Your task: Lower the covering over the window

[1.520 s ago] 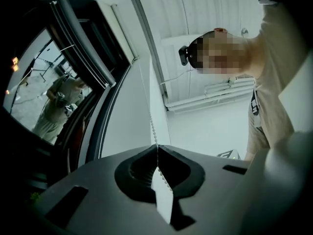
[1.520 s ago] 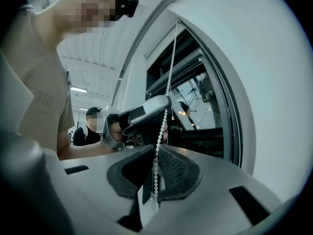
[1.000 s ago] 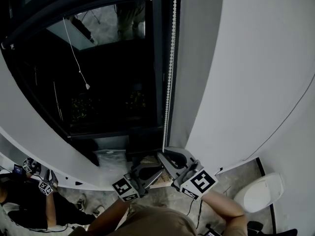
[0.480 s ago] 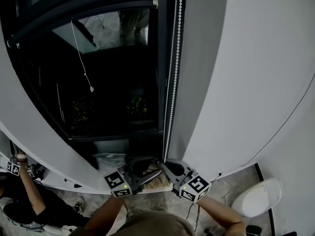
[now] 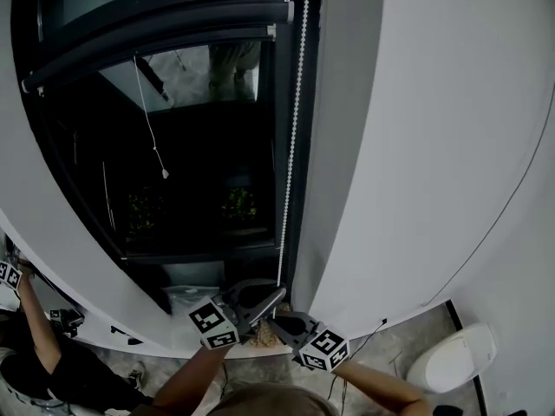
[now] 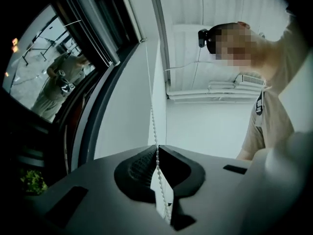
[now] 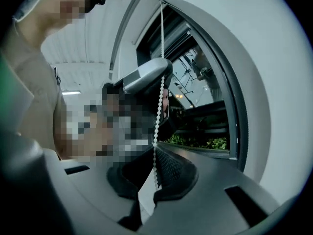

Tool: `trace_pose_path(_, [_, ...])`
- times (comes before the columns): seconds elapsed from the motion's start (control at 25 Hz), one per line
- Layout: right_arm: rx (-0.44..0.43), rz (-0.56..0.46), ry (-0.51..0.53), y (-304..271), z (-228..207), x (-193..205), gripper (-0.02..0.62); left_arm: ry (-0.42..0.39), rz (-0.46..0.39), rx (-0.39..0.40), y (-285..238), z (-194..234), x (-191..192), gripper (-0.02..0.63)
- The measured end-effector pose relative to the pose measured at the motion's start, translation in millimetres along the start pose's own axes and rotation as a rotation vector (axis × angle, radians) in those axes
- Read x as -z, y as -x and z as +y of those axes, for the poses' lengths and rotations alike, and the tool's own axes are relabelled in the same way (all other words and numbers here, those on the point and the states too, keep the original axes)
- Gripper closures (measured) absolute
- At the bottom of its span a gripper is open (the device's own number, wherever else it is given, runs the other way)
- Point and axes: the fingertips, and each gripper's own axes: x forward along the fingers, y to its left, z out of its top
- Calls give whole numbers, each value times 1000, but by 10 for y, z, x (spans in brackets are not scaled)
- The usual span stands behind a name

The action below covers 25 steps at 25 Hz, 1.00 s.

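Roller blind (image 5: 165, 26) sits rolled up at the window's (image 5: 199, 163) top edge. Bead chain (image 5: 293, 137) hangs down the window's right edge. Likely light, limp and slippery, so pinch it between beads. Left gripper (image 5: 276, 295) jaws have just closed on the chain. Right gripper (image 5: 282, 321), lower on the same chain, has also just clamped it.

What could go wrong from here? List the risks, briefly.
1. Both the left gripper and right gripper have just closed on the thin bead chain, pinching it at the very tips; it may slip out under a pull.
2. They hold the same chain close together, so uneven pulls could slacken or jerk it.
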Motion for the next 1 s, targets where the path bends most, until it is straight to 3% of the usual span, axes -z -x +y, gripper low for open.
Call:
trace_pose_path(0.16, [21,-16,103,172,19,-14,578,-84,20,-69,128,91,116,581])
trace_pose_path(0.24, [57,-121,142,388,-3,-275,470,-102,46,-100,192,123,217,581])
trace_pose_path(0.4, [127,-303,239,656,-38,-1169,451,-75,115,-84,247,24,618,583])
trace_pose_path(0.6, [112,-361,270,511,-28,-1703,451,23,157,-68,256,-195,1064,583])
trace_pose_path(0.72, [112,-354,260,399,-49,-1773,462,45,185,-46,248,-305,1206,583])
trace_pose_path(0.8, [119,-328,240,338,-78,-1726,557,75,196,-37,255,-363,1309,581])
trace_pose_path(1.0, [131,-360,187,366,-169,-1618,581,106,208,-58,305,-377,1389,581])
